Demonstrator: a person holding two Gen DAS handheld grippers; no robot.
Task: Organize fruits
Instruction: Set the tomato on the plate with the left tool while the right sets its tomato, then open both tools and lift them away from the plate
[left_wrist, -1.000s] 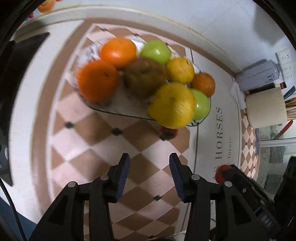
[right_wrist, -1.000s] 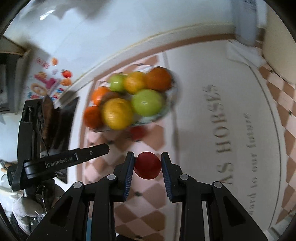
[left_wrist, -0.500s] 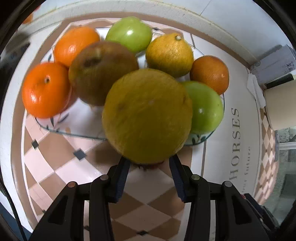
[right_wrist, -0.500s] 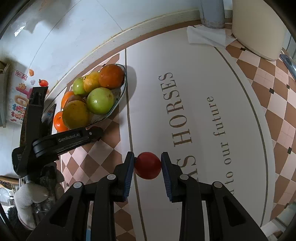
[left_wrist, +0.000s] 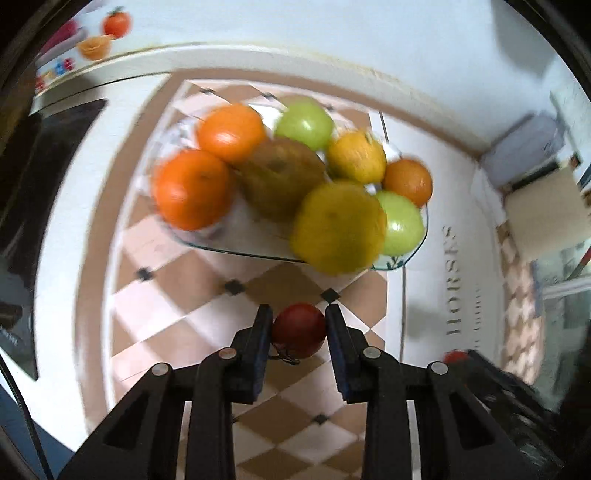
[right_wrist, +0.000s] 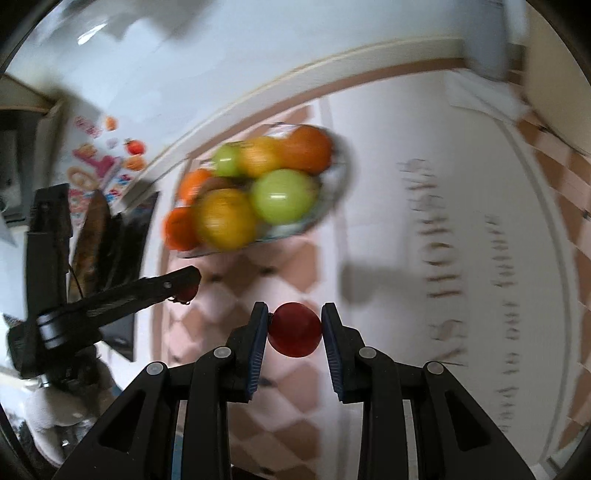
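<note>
both tongs pinch small red fruits — the left tongs (left_wrist: 298, 328) one red fruit (left_wrist: 299, 329), the right tongs (right_wrist: 294, 328) another red fruit (right_wrist: 294, 329) — near the glass fruit plate (left_wrist: 236, 247).

Desk (left_wrist: 192, 325) covered by a cloth in brown-and-pale diamond check with small dark squares at the corners; a brown band borders the pattern. To one side the cloth (right_wrist: 388, 229) turns plain pale with dark printed lettering (right_wrist: 439, 266), blurred in both views. White wall (left_wrist: 332, 44) behind the desk. Colourful fruit stickers (left_wrist: 92, 40) on the wall at far left, also seen in the right wrist view (right_wrist: 107, 162). Dark flat object (left_wrist: 44, 155) lies at the desk's left edge. Grey box (left_wrist: 524, 151) and a cream cylindrical container (left_wrist: 546, 218) stand at the far right. White crumpled cloth (right_wrist: 476, 96) near the back edge.
</note>
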